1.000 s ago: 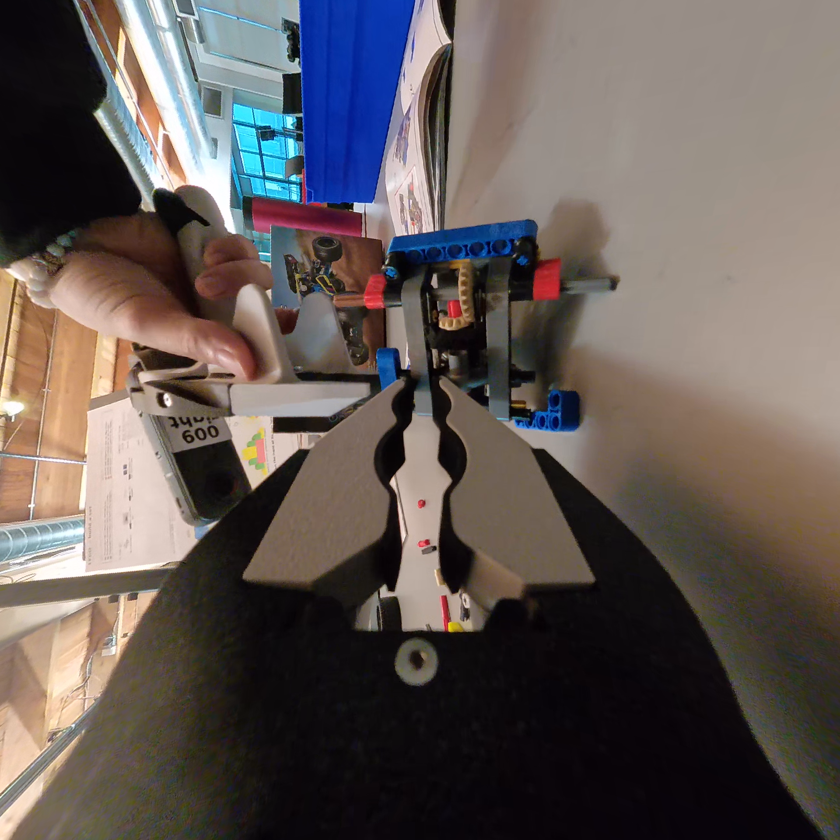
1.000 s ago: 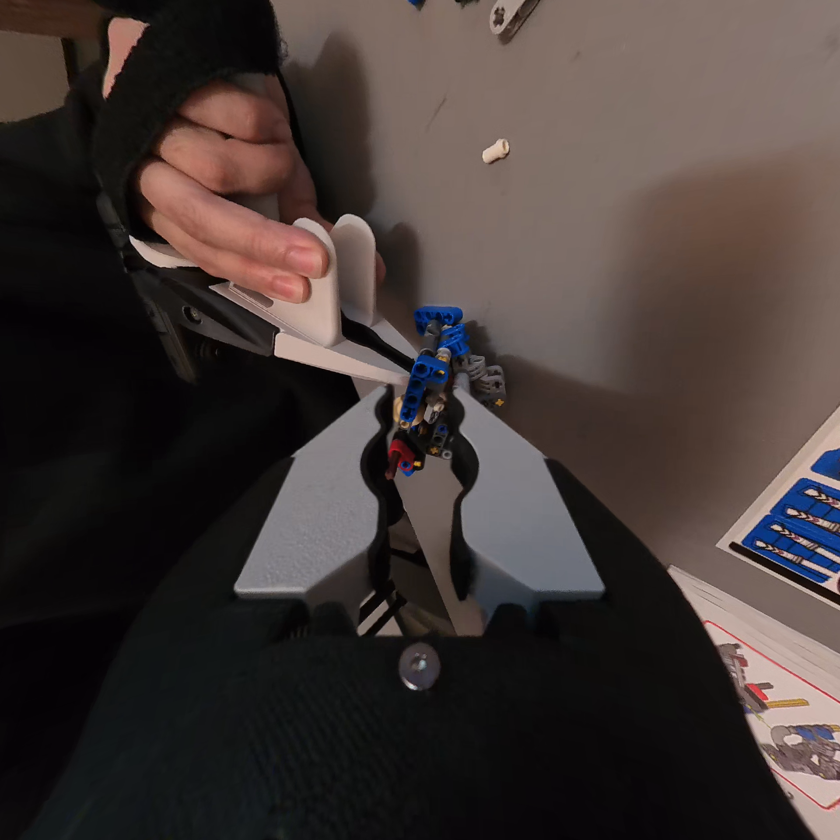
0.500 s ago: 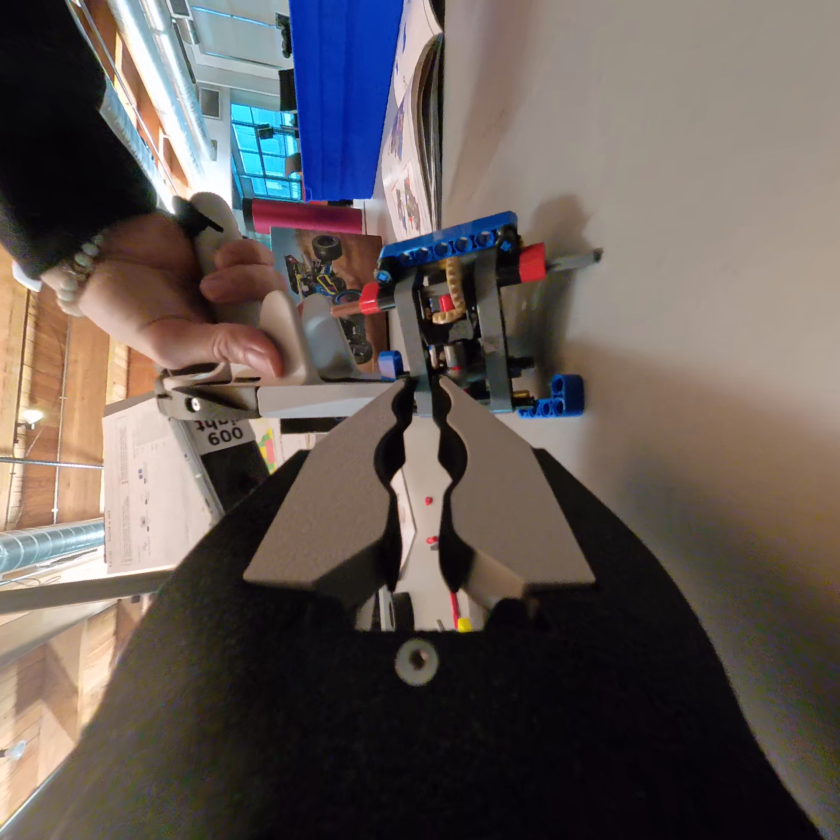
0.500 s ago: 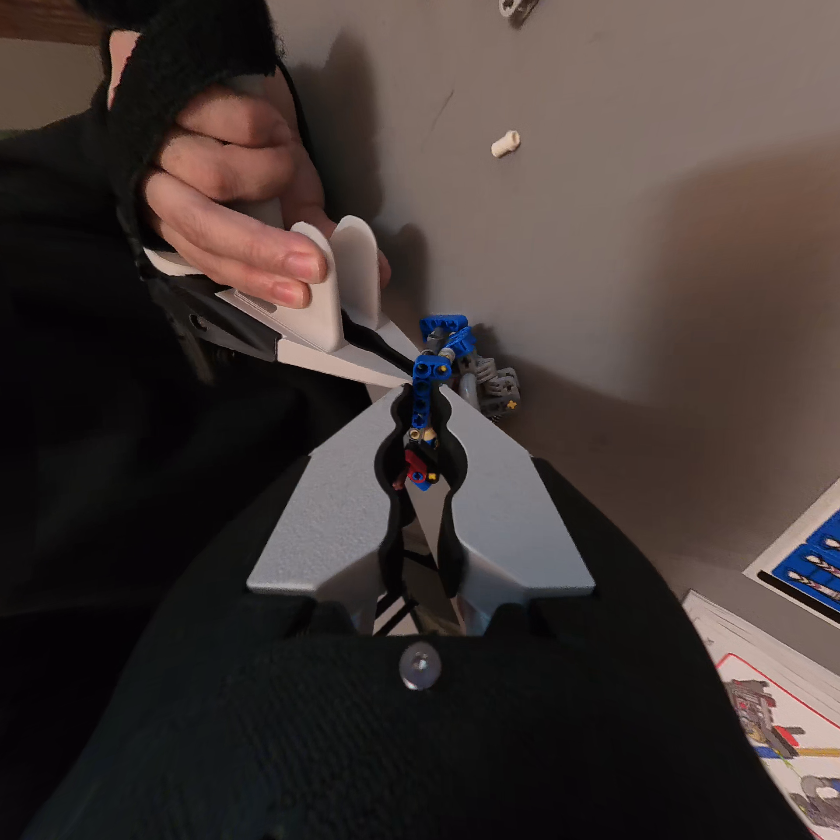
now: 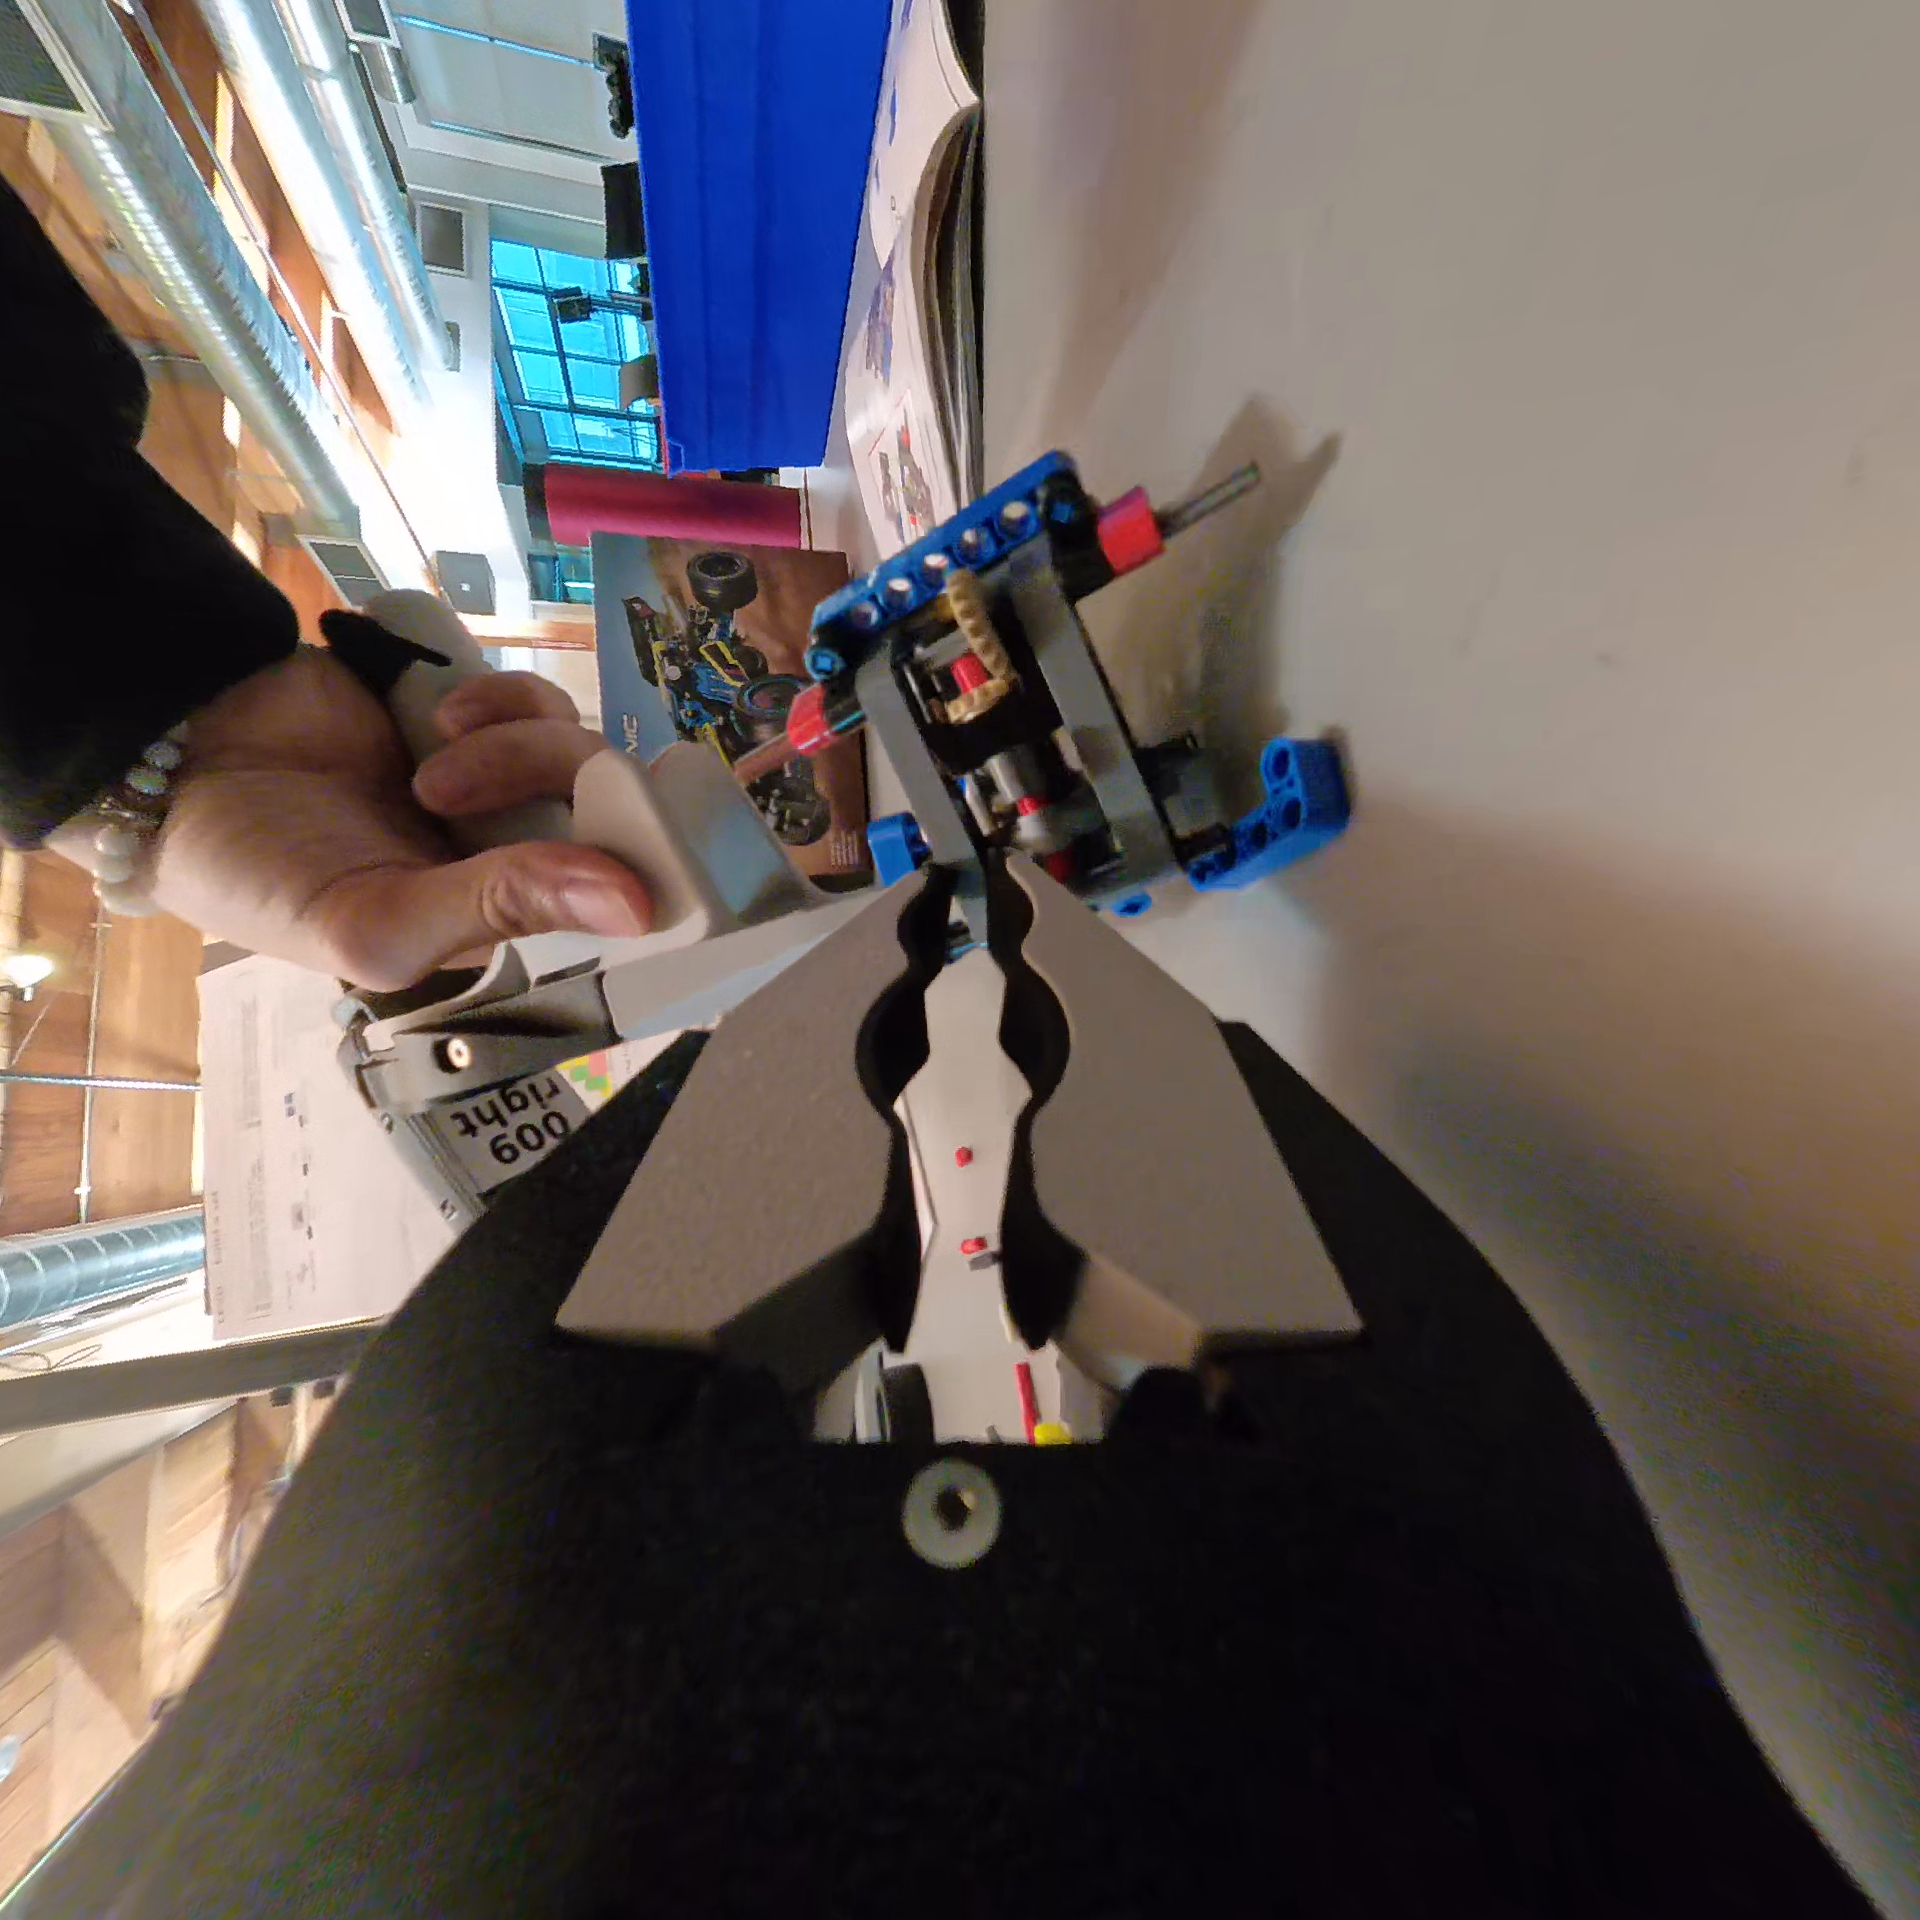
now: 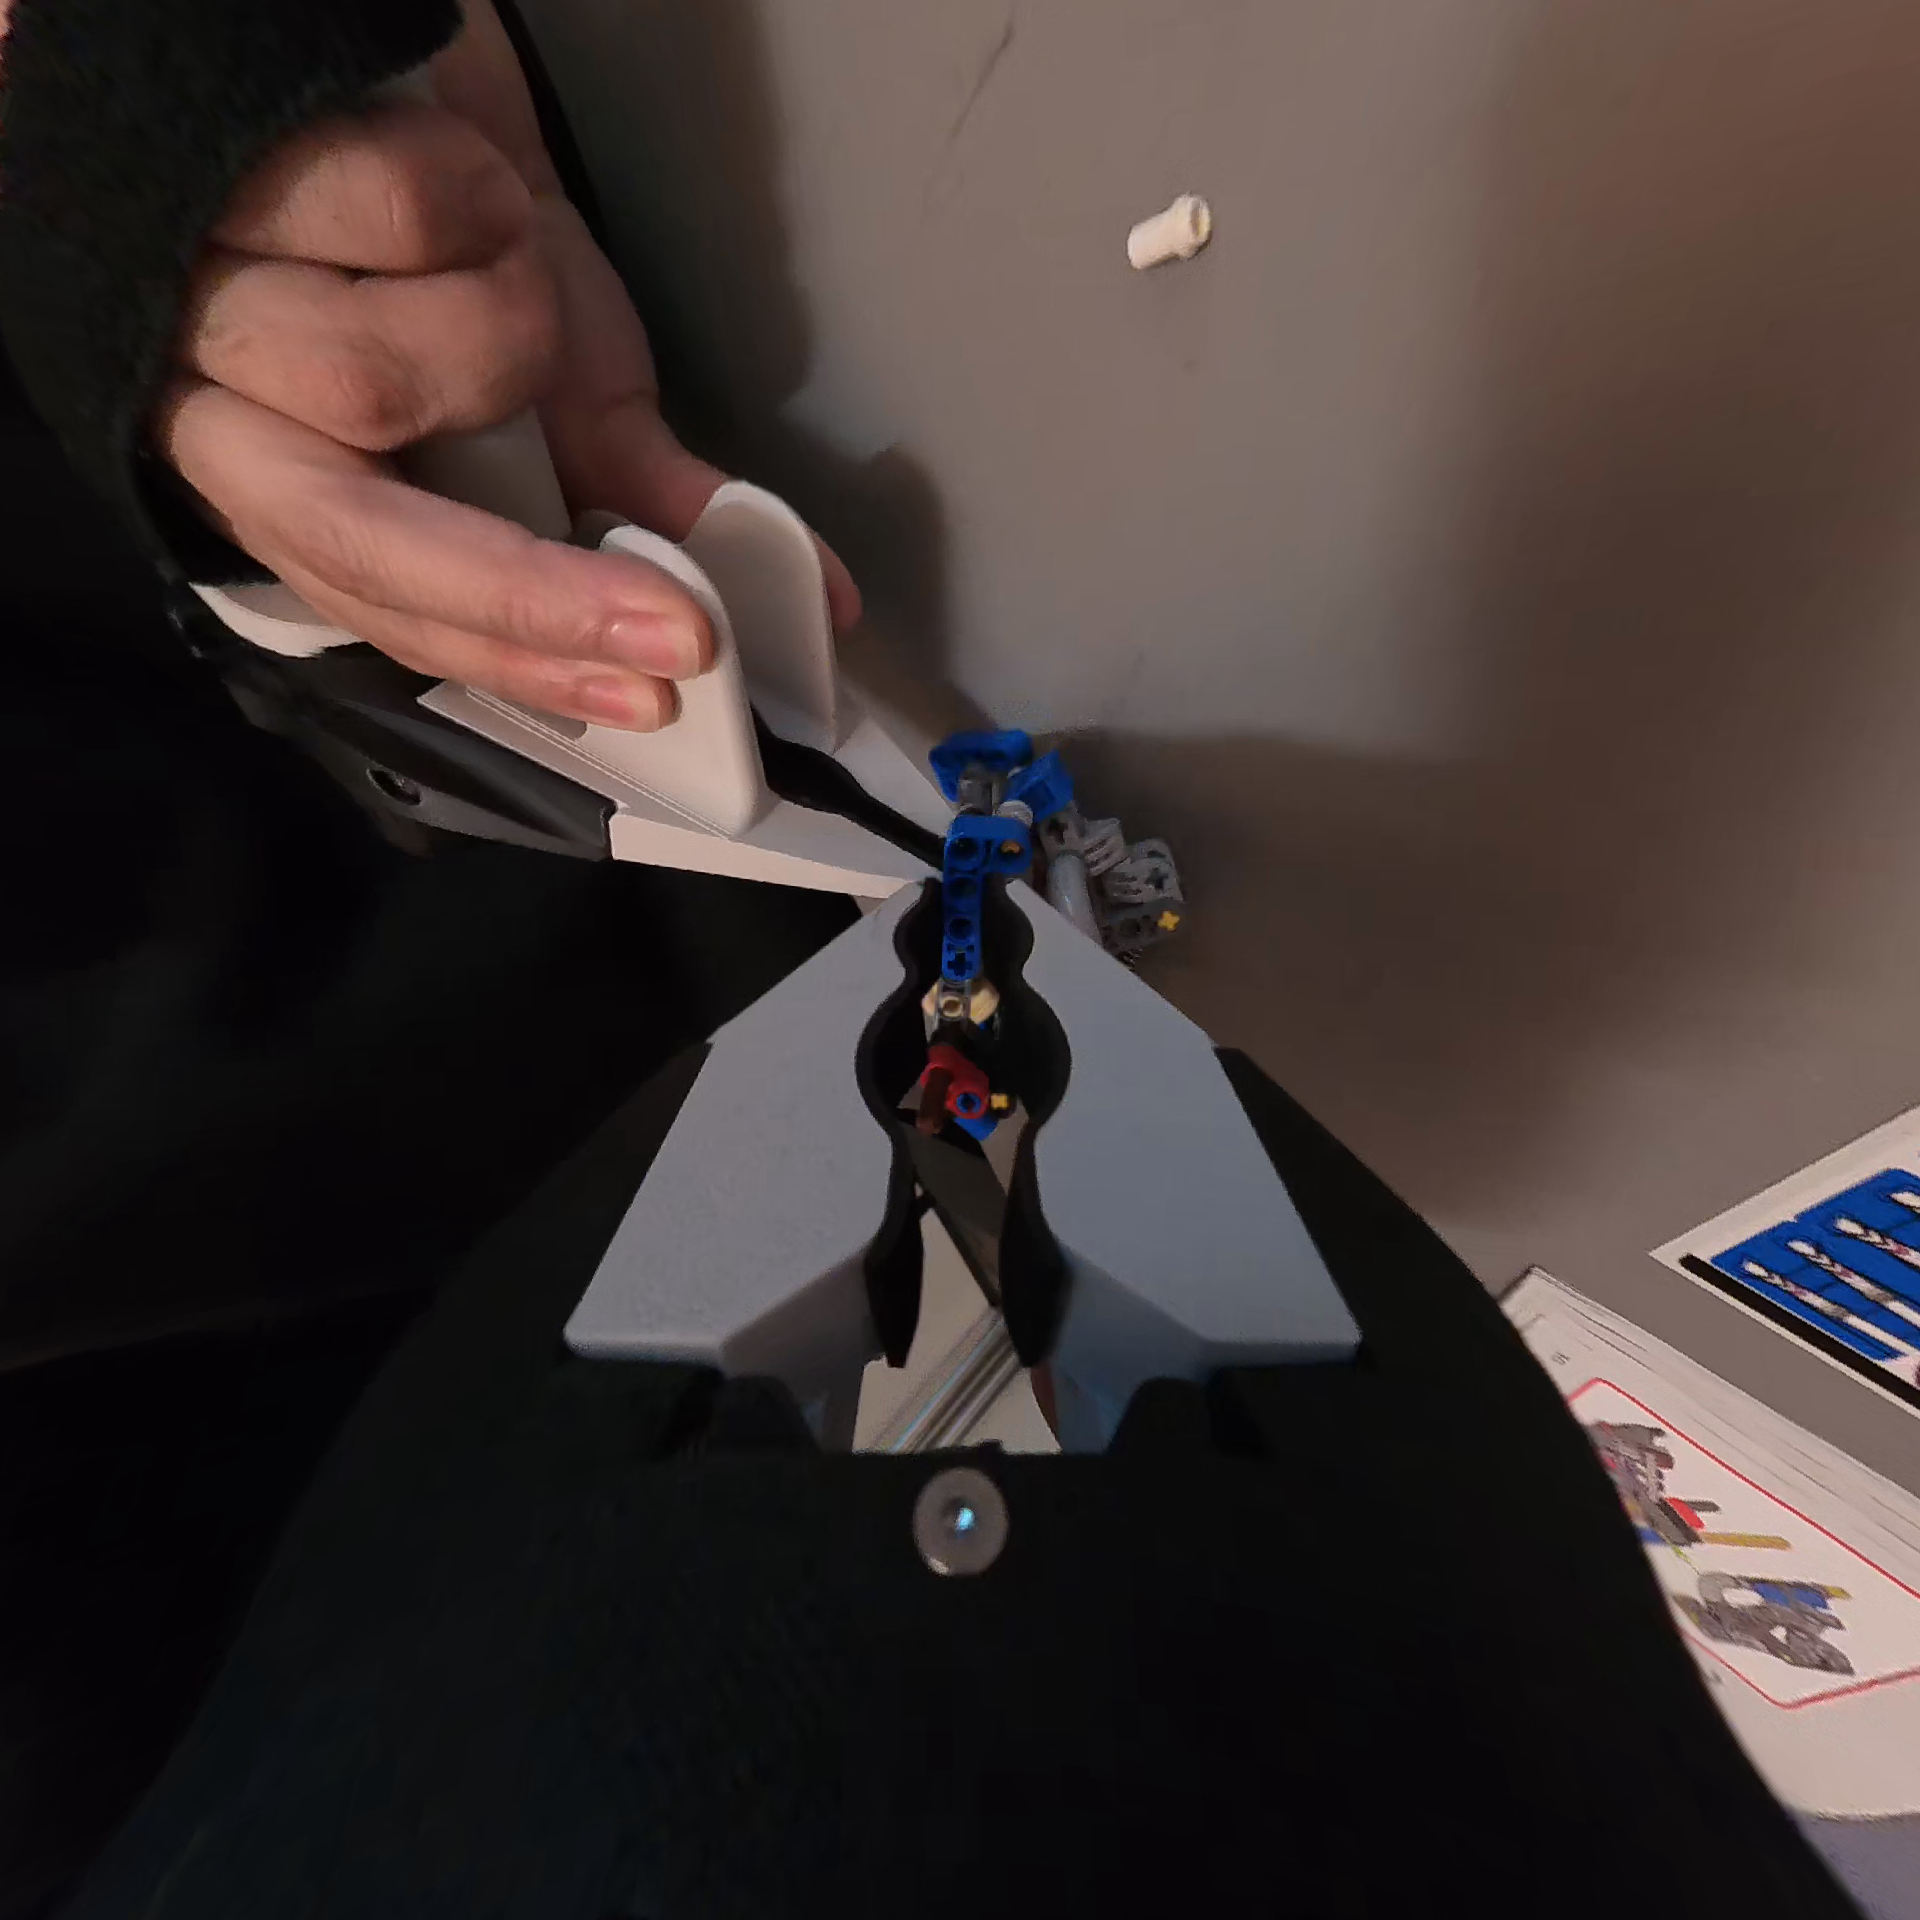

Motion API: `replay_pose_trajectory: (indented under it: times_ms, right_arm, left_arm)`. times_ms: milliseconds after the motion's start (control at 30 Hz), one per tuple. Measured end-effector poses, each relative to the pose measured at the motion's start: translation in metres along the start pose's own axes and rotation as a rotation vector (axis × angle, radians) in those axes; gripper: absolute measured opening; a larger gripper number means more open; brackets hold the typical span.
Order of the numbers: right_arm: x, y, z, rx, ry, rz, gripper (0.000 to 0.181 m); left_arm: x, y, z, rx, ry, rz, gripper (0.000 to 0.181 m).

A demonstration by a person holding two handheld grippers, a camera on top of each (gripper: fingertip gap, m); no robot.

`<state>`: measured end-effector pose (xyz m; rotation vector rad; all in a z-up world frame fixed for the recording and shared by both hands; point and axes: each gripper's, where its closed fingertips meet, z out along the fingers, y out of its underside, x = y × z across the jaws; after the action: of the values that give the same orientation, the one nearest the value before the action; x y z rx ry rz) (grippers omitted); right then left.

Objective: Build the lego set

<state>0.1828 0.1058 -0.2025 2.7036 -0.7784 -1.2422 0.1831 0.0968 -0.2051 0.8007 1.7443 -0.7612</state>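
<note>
The lego assembly (image 5: 997, 707) has a blue beam, grey frames, a tan gear, red bushes and a grey axle. It rests against the pale table. My left gripper (image 5: 971, 878) is shut on one grey frame at the assembly's near end. My right gripper (image 6: 968, 894) is shut on a blue beam (image 6: 964, 920) at the assembly's edge; red and tan parts show between its fingers. In the left wrist view the right gripper's finger (image 5: 748, 956) comes in from the left, held by a hand (image 5: 395, 821). In the right wrist view the left gripper's fingers (image 6: 769, 831) come in from the left.
A small white piece (image 6: 1169, 231) lies on the table beyond the assembly. An instruction booklet (image 6: 1714, 1558) and a sticker sheet (image 6: 1849, 1299) lie at the right. The set's box (image 5: 727, 665) and a blue bin (image 5: 748, 229) stand further off. Small red pieces (image 5: 964, 1155) lie near. My left and right fingertips are right by each other.
My right gripper's jaws have narrowed and closed on the blue beam. The assembly has tilted in the left wrist view, and the right wrist view has moved closer to it.
</note>
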Motion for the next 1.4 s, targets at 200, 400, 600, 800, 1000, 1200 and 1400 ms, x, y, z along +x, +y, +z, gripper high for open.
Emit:
replay_pose_trajectory:
  times_ms: [200, 400, 600, 800, 1000, 1200, 1400]
  right_arm:
    - [-0.003, 0.008, 0.003, -0.006, -0.056, -0.020, 0.006]
    - [-0.006, 0.014, 0.001, 0.002, -0.001, -0.160, 0.007]
    - [-0.002, 0.009, -0.010, 0.098, 0.030, -0.167, 0.012]
    - [0.001, 0.008, -0.010, 0.235, 0.114, -0.188, 0.013]
    - [0.003, 0.010, 0.002, 0.329, 0.159, -0.187, 0.012]
    - [0.003, 0.010, -0.003, 0.462, 0.158, -0.203, 0.008]
    - [0.002, 0.016, -0.003, 0.501, 0.177, -0.226, 0.008]
  left_arm:
    - [0.000, -0.008, 0.000, 0.026, -0.004, 0.006, 0.005]
    - [-0.003, -0.011, -0.001, 0.021, -0.039, 0.072, 0.005]
    - [-0.004, -0.007, 0.000, -0.001, -0.045, 0.068, 0.005]
    - [-0.004, -0.004, 0.001, -0.017, -0.047, 0.076, 0.005]
    - [-0.005, 0.000, 0.002, -0.031, -0.050, 0.048, 0.005]
    - [-0.010, 0.006, 0.004, -0.043, -0.076, -0.069, 0.009]
    - [-0.021, 0.007, -0.001, -0.002, -0.064, -0.357, 0.024]
